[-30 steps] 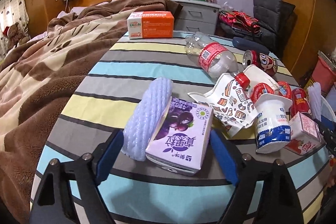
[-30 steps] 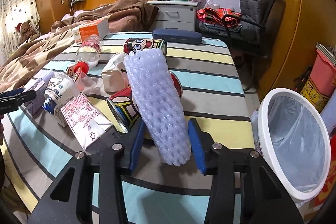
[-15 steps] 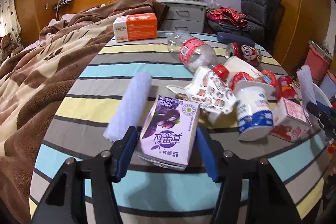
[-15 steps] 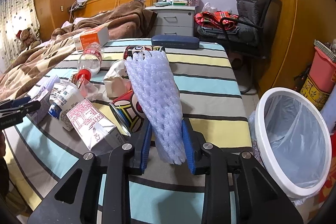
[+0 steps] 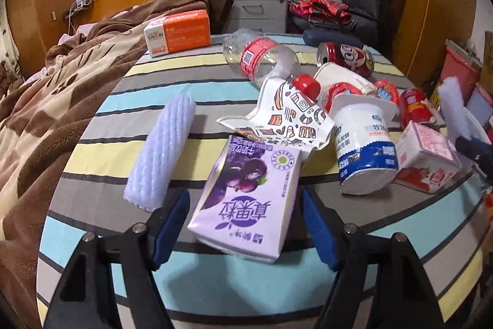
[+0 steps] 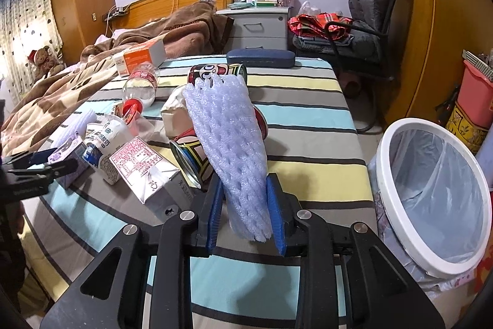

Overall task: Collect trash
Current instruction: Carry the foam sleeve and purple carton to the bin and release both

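Note:
My left gripper [image 5: 243, 224] is shut on a purple drink carton [image 5: 246, 199], held just over the striped table [image 5: 215, 63]. A white foam net sleeve [image 5: 160, 156] lies to its left. My right gripper [image 6: 245, 208] is shut on another foam net sleeve [image 6: 228, 141], lifted above the table. A white trash bin [image 6: 431, 199] with a clear liner stands to its right, beside the table. On the table lie a plastic bottle [image 5: 265, 57], a patterned paper wrapper [image 5: 286, 119], a yogurt cup [image 5: 363, 144], a red carton [image 5: 428, 159] and red cans [image 5: 348, 57].
An orange box [image 5: 177, 31] sits at the table's far edge. A dark blue case [image 6: 260, 57] lies at the far side. A bed with a brown blanket [image 5: 46, 100] is on the left. A chair with clothes [image 6: 345, 30] and a pink bin [image 6: 476, 94] stand on the right.
My left gripper closed around the purple carton and lifted it; the foam sleeve beside it stayed on the table. My right gripper squeezed its foam sleeve tighter and raised it.

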A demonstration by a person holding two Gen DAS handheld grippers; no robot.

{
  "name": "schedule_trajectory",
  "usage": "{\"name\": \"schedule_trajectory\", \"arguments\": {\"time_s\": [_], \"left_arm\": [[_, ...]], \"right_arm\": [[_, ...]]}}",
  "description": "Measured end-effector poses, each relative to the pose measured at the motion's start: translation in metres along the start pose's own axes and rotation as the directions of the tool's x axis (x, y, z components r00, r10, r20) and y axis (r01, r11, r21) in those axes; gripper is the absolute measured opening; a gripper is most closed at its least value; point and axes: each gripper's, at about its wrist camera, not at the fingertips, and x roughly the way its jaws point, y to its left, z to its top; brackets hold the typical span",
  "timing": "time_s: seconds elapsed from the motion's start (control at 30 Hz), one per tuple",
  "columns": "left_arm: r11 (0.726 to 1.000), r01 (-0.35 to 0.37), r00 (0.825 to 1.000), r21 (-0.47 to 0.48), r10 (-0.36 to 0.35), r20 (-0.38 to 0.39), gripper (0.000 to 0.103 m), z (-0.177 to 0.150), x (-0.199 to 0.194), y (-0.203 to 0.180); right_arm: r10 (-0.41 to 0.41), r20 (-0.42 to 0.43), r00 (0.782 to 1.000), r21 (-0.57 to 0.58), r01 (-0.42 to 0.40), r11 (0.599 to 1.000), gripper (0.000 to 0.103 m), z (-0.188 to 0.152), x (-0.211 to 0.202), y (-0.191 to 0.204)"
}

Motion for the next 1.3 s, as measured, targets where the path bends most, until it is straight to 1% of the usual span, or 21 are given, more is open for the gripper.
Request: {"name": "schedule_trajectory", "arguments": {"time_s": [0.07,0.1,0.27,0.43,0.6,0.7,0.77,0.9,1.03,1.1,1.2,1.3], "left_arm": [[1.000,0.019,1.000,-0.019,-0.019,-0.006,0.070,0.000,0.001,0.000],[1.000,0.022,1.000,-0.021,-0.022,-0.004,0.065,0.001,0.000,0.000],[0.999,0.018,1.000,-0.041,-0.018,0.009,0.064,0.000,-0.012,0.000],[0.997,0.032,0.998,-0.070,-0.028,0.050,0.064,0.004,-0.038,-0.002],[0.998,0.057,0.993,-0.030,-0.054,0.102,0.064,0.016,-0.068,-0.027],[0.996,0.087,0.988,-0.001,-0.086,0.131,0.064,0.028,-0.080,-0.050],[0.992,0.122,0.982,0.022,-0.124,0.145,0.064,0.036,-0.084,-0.070],[0.979,0.182,0.971,0.092,-0.193,0.140,0.064,0.049,-0.081,-0.115],[0.956,0.248,0.953,0.158,-0.270,0.135,0.064,0.062,-0.077,-0.163],[0.940,0.283,0.945,0.189,-0.308,0.114,0.064,0.067,-0.072,-0.187],[0.915,0.318,0.932,0.247,-0.349,0.094,0.064,0.072,-0.064,-0.224],[0.890,0.359,0.919,0.281,-0.390,0.060,0.064,0.076,-0.053,-0.259]], "right_arm": [[0.003,0.005,1.000,0.000,-0.003,1.000,0.029,0.001,-0.002,0.000],[0.002,0.008,1.000,-0.001,-0.002,1.000,0.029,0.000,-0.003,0.000],[0.009,0.015,1.000,0.008,-0.009,1.000,0.029,0.000,-0.008,-0.003],[0.015,0.038,0.999,0.017,-0.016,1.000,0.028,0.002,-0.019,-0.009],[0.004,0.072,0.997,0.037,-0.007,0.999,0.028,0.006,-0.036,-0.021],[-0.010,0.087,0.996,0.048,0.006,0.999,0.028,0.008,-0.045,-0.030],[-0.027,0.097,0.995,0.059,0.021,0.998,0.028,0.009,-0.052,-0.038],[-0.066,0.106,0.992,0.085,0.057,0.995,0.028,0.009,-0.062,-0.057],[-0.116,0.104,0.988,0.108,0.105,0.989,0.028,0.007,-0.069,-0.076],[-0.141,0.092,0.986,0.131,0.129,0.983,0.028,0.006,-0.071,-0.089],[-0.175,0.079,0.981,0.158,0.161,0.974,0.028,0.005,-0.072,-0.105],[-0.201,0.052,0.978,0.184,0.188,0.965,0.028,0.001,-0.070,-0.119]]}}
